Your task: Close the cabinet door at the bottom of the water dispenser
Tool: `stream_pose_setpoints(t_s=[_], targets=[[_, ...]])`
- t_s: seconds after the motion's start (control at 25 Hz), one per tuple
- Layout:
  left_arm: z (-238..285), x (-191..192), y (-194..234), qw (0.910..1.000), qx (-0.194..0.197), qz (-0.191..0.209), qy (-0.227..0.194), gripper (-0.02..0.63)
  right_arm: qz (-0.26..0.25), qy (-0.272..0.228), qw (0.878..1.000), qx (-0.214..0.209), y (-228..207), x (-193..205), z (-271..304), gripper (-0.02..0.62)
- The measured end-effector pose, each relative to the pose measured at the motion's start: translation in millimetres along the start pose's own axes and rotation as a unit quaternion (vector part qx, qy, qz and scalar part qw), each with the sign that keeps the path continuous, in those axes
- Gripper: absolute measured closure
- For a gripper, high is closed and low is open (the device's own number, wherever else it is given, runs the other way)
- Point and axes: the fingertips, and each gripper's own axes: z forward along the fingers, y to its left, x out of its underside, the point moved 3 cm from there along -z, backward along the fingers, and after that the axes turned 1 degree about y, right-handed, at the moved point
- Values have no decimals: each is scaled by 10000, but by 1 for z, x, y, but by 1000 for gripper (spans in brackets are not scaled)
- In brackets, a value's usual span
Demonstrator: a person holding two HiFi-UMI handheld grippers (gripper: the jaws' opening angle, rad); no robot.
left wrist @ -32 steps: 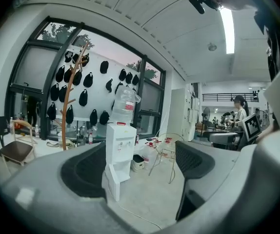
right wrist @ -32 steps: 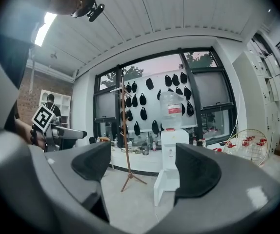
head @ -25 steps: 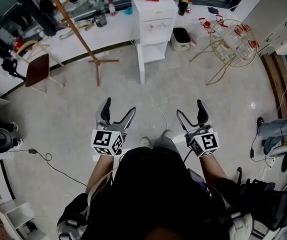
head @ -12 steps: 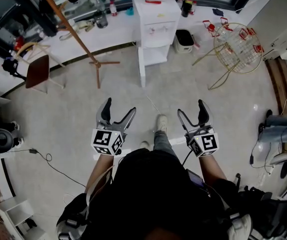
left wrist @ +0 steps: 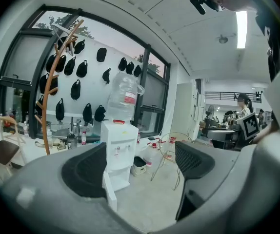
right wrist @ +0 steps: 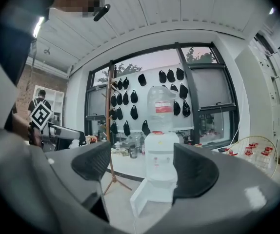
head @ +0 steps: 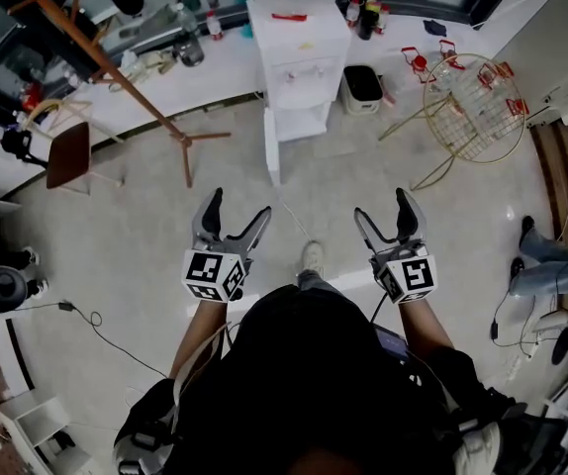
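Looking steeply down from the head view, a person stands on a pale floor (head: 145, 265) with a claw in each hand. The left claw (head: 238, 208) and the right claw (head: 383, 206) both point forward, jaws spread apart with nothing between them. Each carries a cube with black-and-white square markers.

Well ahead, a white water dispenser (head: 299, 52) stands against a white counter (head: 225, 62). Its bottom cabinet door (head: 272, 146) hangs open, swung out toward the person. A black bin (head: 363, 82) sits just beside the dispenser. A round wire basket (head: 467, 92) stands further right and a wooden coat rack (head: 116, 72) to the left.

In the left gripper view, the jaws stand wide and empty, framing the dispenser, which is well apart from them. A clear water bottle (left wrist: 123, 96) sits upside down on top, with a red label whose writing is too small to read. The open door juts out at the bottom.

In the right gripper view, the jaws are likewise apart and empty. The dispenser shows between them in the distance, its door open to the left. The bottle's red label is unreadable here too.
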Motion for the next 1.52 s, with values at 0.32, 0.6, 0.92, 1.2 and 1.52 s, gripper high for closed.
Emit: stream_pose_setpoints(t_s=[0.32, 0.6, 0.92, 1.2, 1.52], targets=[[72, -18, -3, 10000, -31, 78, 5, 169, 47, -212, 9997, 64, -66, -21, 37, 202], [121, -16, -18, 9997, 149, 84, 162, 169, 46, -133, 9997, 208, -114, -17, 44, 202], [154, 1, -12, 9987, 190, 40, 477, 169, 167, 16, 9996, 236, -129, -6, 61, 202], [185, 26, 4, 9972, 251, -5, 707, 172, 259, 285, 9990, 227, -141, 22, 88, 204], [224, 63, 42, 9947, 166, 15, 1016, 169, 399, 427, 9982, 113, -140, 49, 153, 204]])
